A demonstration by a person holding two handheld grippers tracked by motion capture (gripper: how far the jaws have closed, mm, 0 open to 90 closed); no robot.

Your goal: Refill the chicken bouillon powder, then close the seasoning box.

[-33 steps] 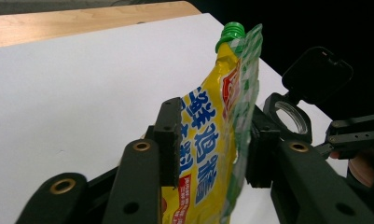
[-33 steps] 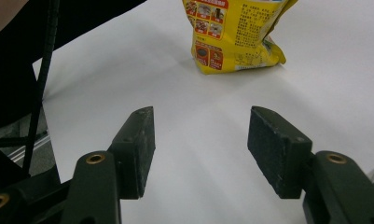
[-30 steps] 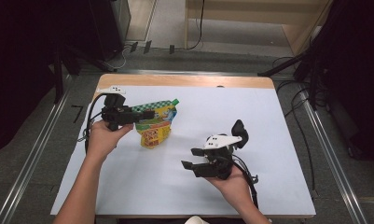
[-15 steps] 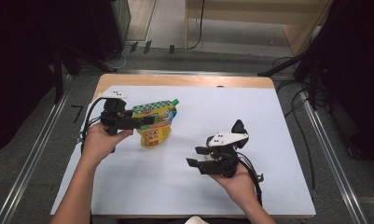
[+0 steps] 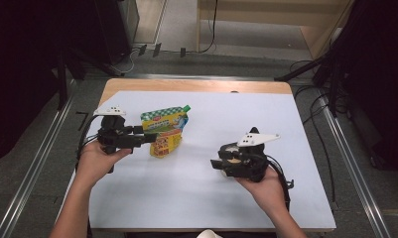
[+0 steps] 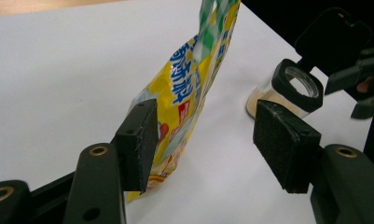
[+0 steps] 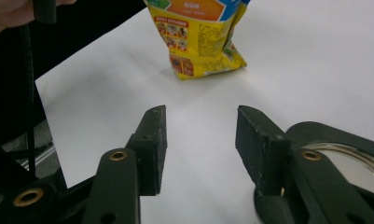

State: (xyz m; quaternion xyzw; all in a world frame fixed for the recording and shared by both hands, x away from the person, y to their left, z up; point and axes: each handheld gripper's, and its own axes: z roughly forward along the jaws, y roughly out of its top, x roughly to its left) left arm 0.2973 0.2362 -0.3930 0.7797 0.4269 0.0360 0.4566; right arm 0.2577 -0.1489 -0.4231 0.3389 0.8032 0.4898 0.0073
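Note:
A yellow and green spouted pouch (image 5: 164,131) stands on the white table sheet (image 5: 196,198), left of centre. My left gripper (image 5: 148,139) is open at the pouch's near left side. In the left gripper view the pouch (image 6: 189,84) rises just inside the left pad (image 6: 140,140), and the right pad is well clear of it. My right gripper (image 5: 217,163) is open at the centre right and points left at the pouch (image 7: 198,37). A small glass jar (image 5: 231,150) with a black flip lid sits right beside it (image 7: 348,158). The jar (image 6: 292,88) stands with its lid open.
The table's wooden back edge (image 5: 196,85) runs behind the sheet. Cables (image 5: 281,173) trail from both grippers. Metal rails (image 5: 33,168) and dark floor flank the table. Bare sheet lies between the pouch and the jar.
My left gripper has come down from the pouch's top toward its near side. My right gripper has edged slightly right and away from me. The pouch has stayed put.

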